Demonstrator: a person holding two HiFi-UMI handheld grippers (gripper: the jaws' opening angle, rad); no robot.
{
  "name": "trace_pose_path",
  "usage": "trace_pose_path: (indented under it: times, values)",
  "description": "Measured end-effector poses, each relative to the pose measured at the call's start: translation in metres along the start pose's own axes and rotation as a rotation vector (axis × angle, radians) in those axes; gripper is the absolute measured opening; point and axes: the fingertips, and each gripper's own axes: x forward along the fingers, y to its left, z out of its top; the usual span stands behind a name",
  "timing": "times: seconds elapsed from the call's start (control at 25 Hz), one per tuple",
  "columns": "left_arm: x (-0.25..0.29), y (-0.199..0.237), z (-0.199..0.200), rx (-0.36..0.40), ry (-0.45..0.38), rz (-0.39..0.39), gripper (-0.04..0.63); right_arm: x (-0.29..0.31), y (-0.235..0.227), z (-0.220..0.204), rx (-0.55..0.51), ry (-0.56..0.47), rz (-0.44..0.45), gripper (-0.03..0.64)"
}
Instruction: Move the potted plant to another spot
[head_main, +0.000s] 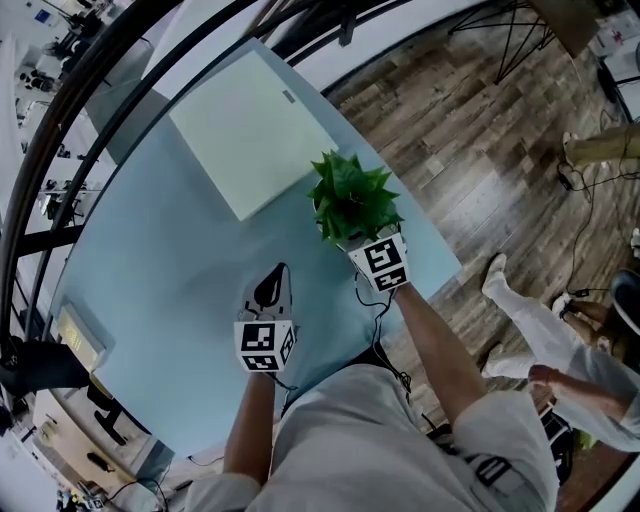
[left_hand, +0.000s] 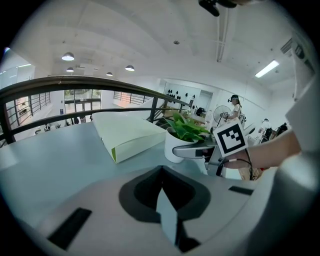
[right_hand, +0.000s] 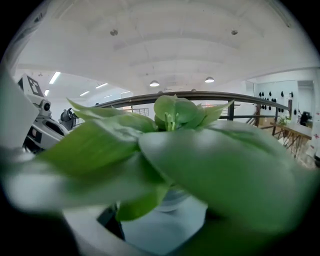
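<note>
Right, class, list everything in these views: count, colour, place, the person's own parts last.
light blue rounded table: one, centre.
flat pale green box: one, on the table beyond the plant.
green leafy plant in a white pot: one, near the table's right edge.
black metal railing: one, beyond the table.
brown wooden plank floor: right of the table.
second person in white: one, on that floor.
left gripper: grey, jaws together, empty.
right gripper: jaws astride the pot; leaves hide the grip.
</note>
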Motion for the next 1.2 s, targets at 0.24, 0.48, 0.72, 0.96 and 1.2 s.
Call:
trace_pose_path:
  times: [0.24, 0.48, 0.72, 0.96, 1.2]
  values:
    - [-0.004, -0.007, -0.003, 0.004, 0.002, -0.015, 0.011, -0.011, 0.002, -0.01, 0.039, 0.01, -0.007, 0.528]
    - [-0.019, -0.013, -0.009, 0.011, 0.001, -0.027, 0.011, -0.035, 0.013, -0.024, 0.054, 0.03, -0.033, 0.528]
    - [-0.037, -0.017, -0.017, 0.026, -0.015, -0.041, 0.011, -0.063, 0.03, -0.04, 0.073, 0.055, -0.076, 0.522]
    - [-0.061, -0.02, -0.028, 0.035, -0.037, -0.041, 0.011, -0.092, 0.049, -0.052, 0.071, 0.083, -0.104, 0.491]
    - [-0.085, -0.014, -0.046, 0.031, -0.047, -0.02, 0.011, -0.108, 0.091, -0.059, 0.045, 0.114, -0.084, 0.351]
